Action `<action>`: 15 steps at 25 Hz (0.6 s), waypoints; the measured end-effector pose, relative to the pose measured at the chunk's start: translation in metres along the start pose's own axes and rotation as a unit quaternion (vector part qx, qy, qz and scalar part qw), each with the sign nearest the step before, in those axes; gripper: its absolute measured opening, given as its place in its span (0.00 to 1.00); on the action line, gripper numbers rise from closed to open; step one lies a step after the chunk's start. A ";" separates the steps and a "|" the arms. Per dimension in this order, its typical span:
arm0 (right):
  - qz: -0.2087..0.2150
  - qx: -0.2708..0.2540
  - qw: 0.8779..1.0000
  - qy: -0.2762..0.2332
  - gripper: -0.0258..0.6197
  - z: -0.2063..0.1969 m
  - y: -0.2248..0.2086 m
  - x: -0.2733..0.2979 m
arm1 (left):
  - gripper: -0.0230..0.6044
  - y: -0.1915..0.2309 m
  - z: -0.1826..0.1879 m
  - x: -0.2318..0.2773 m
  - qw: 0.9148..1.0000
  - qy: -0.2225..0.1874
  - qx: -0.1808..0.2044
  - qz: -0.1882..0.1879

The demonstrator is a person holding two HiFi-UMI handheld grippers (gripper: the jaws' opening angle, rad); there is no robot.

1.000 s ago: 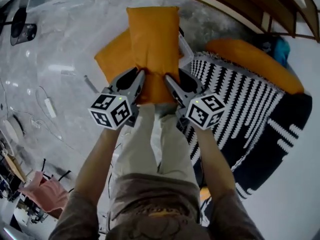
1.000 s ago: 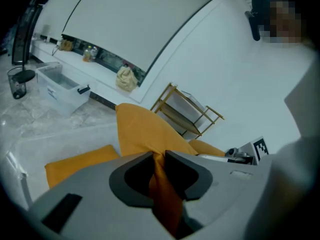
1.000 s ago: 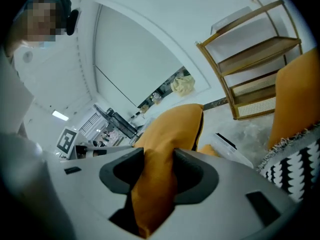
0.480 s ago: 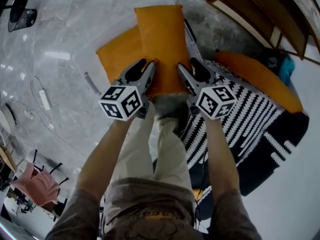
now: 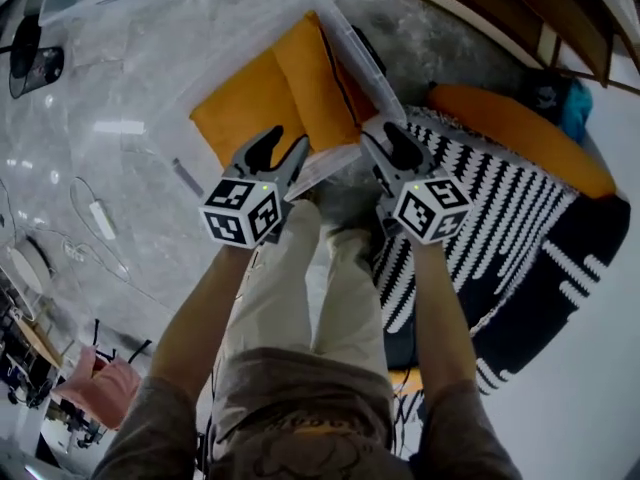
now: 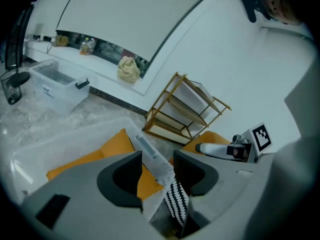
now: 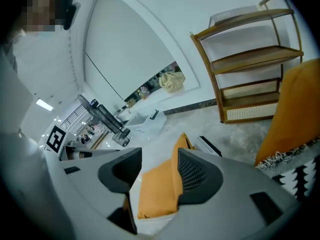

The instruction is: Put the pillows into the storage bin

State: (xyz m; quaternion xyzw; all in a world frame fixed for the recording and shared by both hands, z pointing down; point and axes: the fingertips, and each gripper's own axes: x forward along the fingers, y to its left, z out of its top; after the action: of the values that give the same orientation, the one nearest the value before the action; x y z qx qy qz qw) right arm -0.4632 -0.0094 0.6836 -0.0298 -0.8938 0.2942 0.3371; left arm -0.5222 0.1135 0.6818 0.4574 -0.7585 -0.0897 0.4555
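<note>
Your left gripper (image 5: 283, 148) is just opening its jaws, your right gripper (image 5: 386, 136) just narrowing its own; both are gaping empty. Soft orange pillows (image 5: 300, 83) are lying in the clear plastic bin (image 5: 362, 60).

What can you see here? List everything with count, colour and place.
bin: one, clear, floor ahead
rug: one, black and white, right
pillows: three, orange; two in the bin, one on the rug
shelf: one, wooden, upper right
cloth: one, pink, lower left
left gripper: one, grey, at bin's near edge; jaws just opened wider, empty
right gripper: one, grey, at bin's near corner; jaws apart, just narrowed slightly, empty
</note>
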 end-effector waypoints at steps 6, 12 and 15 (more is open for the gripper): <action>-0.022 0.034 0.997 -0.063 0.37 0.042 0.032 -0.080 | 0.32 -0.064 0.057 -0.037 0.997 0.007 0.059 -0.044; -0.069 0.066 0.986 -0.135 0.37 0.094 0.085 -0.209 | 0.33 -0.180 0.119 -0.101 0.983 0.007 0.145 -0.109; -0.104 0.071 0.976 -0.179 0.37 0.109 0.103 -0.282 | 0.33 -0.253 0.134 -0.124 0.969 0.012 0.181 -0.166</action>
State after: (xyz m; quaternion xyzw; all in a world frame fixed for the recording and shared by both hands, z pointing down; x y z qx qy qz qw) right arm -0.3284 -0.0504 0.3968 0.1411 -0.9145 0.3211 0.2017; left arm -0.4498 0.0294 0.3903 0.6529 -0.6699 -0.0201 0.3529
